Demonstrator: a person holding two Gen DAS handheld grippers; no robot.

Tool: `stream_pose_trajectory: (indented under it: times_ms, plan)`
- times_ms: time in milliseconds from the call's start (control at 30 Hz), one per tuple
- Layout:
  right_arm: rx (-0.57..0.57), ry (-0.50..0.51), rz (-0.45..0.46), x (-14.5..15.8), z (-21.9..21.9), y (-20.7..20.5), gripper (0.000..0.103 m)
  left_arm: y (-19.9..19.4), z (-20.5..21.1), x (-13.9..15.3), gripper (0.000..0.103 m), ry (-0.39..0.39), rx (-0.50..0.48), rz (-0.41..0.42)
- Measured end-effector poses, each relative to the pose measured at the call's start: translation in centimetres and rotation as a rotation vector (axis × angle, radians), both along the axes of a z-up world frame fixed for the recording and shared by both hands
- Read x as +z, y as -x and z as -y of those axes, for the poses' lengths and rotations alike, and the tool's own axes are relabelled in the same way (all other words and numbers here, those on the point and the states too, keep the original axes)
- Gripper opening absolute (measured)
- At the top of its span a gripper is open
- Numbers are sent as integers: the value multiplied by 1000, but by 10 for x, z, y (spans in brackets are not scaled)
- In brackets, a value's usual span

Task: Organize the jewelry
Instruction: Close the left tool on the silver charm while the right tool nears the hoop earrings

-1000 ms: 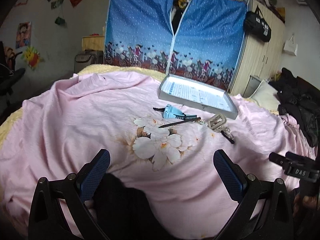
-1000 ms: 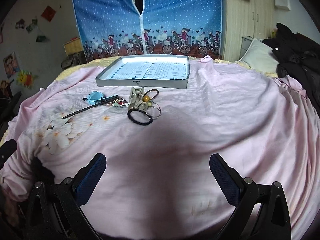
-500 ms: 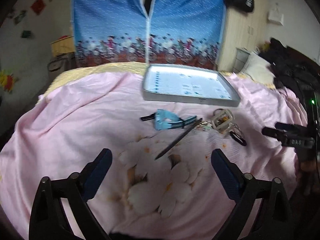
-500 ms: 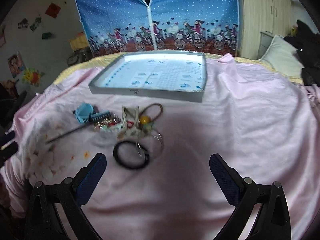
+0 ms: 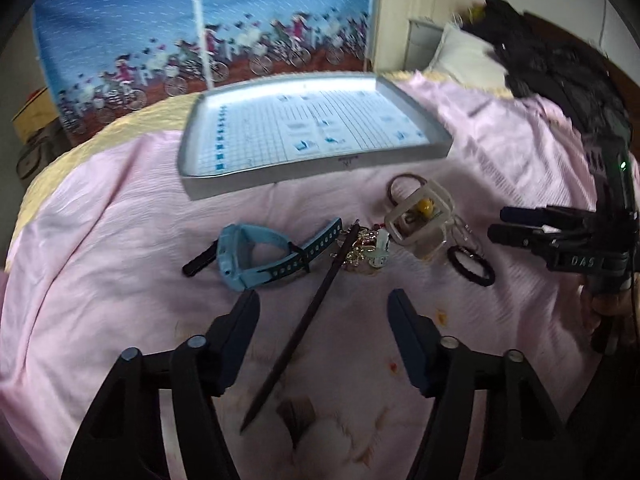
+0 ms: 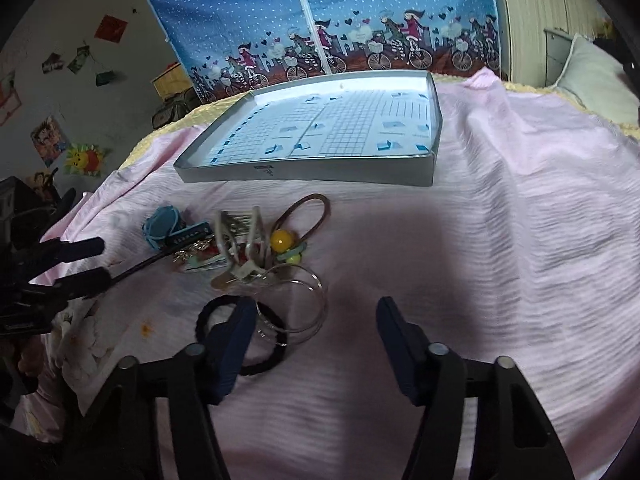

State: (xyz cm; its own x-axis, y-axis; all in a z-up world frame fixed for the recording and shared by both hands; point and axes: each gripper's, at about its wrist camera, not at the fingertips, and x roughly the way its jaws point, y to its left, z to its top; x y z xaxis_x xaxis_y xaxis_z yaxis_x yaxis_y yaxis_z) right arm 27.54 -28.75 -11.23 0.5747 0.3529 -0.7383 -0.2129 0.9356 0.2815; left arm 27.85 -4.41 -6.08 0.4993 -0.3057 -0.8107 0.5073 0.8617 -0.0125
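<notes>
Black gripper frames, dark blue textured fingers [image 5: 406, 340], silver pivot screws, white "DAS" lettering

Colours on the bed

The sheet [image 6: 500, 208] is pale pink with white flowers under the left fingers [image 5: 240, 336], which are dark blue. Ahead of them lie a light blue watch [image 5: 256, 256], a black hair tie [image 6: 240, 336], a yellow bead [image 6: 281, 239] and a silver-grey tray [image 6: 320, 172] lined with blue-checked paper.

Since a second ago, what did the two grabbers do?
Both came in close over the pink bedsheet: the left gripper straddles the long dark hairstick, the right gripper reaches the black elastic hair tie. Both jaws narrowed but hold nothing. The jewelry and shallow grey tray stayed put.
</notes>
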Motion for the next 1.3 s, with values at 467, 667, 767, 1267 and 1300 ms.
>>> stream_pose_trajectory:
  times_ms: [467,667,767,1267,1300]
  plan:
    - [53,-54,-48,-12,-3,-11,33,-50,16,-23,41,0,-112,-183]
    - [59,-55,-79,-18,-5,-14,33,-52,15,-35,41,18,-96,-269]
    - [49,-65,-85,-19,-3,-14,33,-52,16,-35,25,19,-78,-292]
    - [90,40,-93,-32,-16,-32,33,-48,30,-30,6,127,-21,-467]
    - [89,38,-96,-33,-16,-31,32,-49,32,-31,5,130,-15,-466]
